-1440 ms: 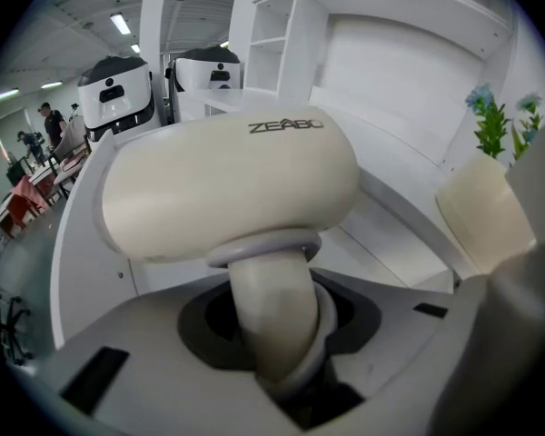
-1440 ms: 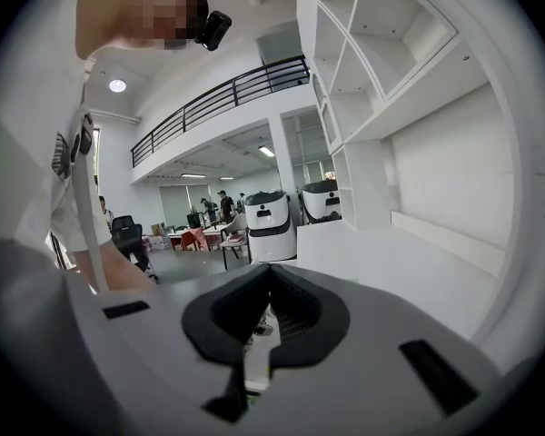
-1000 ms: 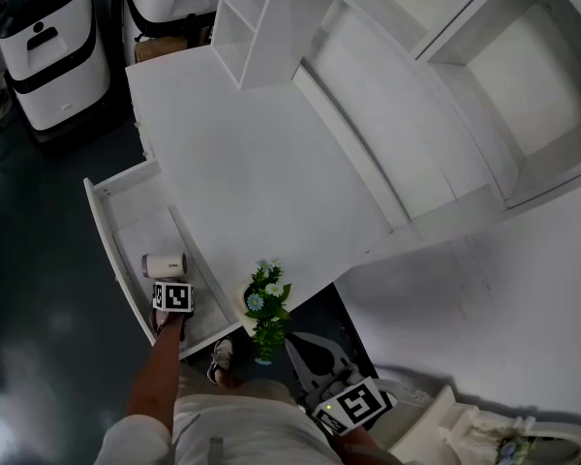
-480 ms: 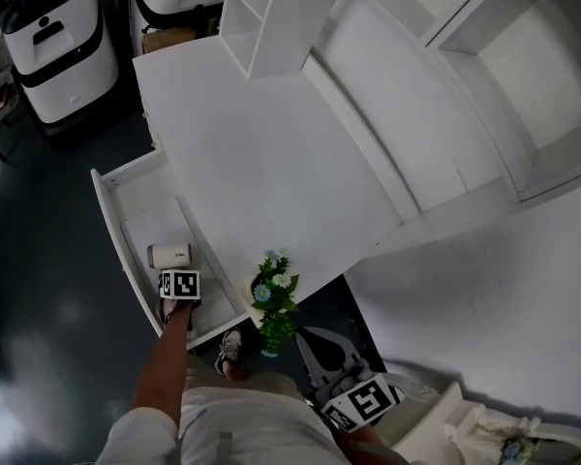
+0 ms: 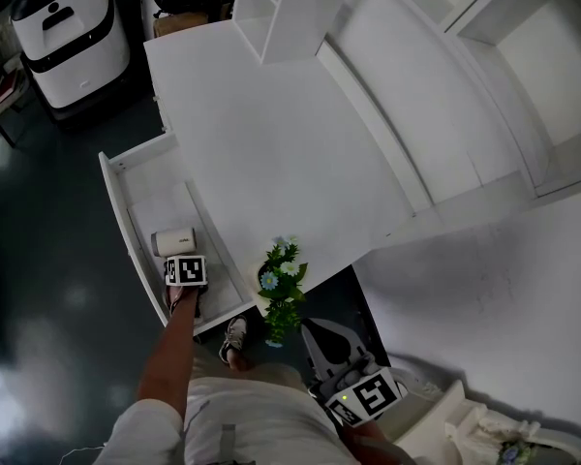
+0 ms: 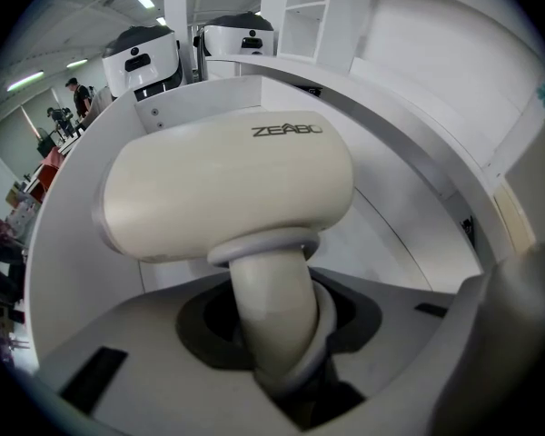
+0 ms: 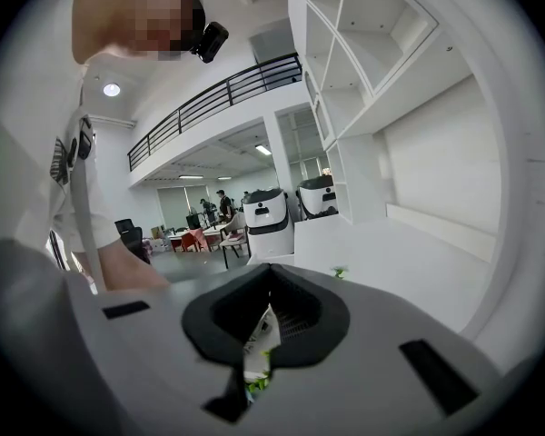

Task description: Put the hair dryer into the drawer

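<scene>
A cream hair dryer [image 5: 173, 242] lies low inside the open white drawer [image 5: 126, 223] at the desk's left side. Its barrel points across the drawer. My left gripper [image 5: 181, 260] points steeply down into the drawer and is shut on the dryer's handle. In the left gripper view the handle [image 6: 271, 312] runs down between the jaws and the barrel [image 6: 227, 189] fills the middle, with the drawer walls around it. My right gripper [image 5: 315, 329] hangs low by the person's body, jaws together and holding nothing. Only a thin slit [image 7: 254, 352] shows between them.
A small potted plant with flowers [image 5: 281, 294] stands at the white desk's [image 5: 271, 153] front edge, right of the drawer. White shelving [image 5: 271, 8] rises at the back. Two white machines [image 5: 63, 32] stand on the dark floor beyond. A person's shoe [image 5: 234, 337] shows below the drawer.
Only the head view has shifted a little. The left gripper with the hair dryer stays in the drawer, and the right gripper keeps its place.
</scene>
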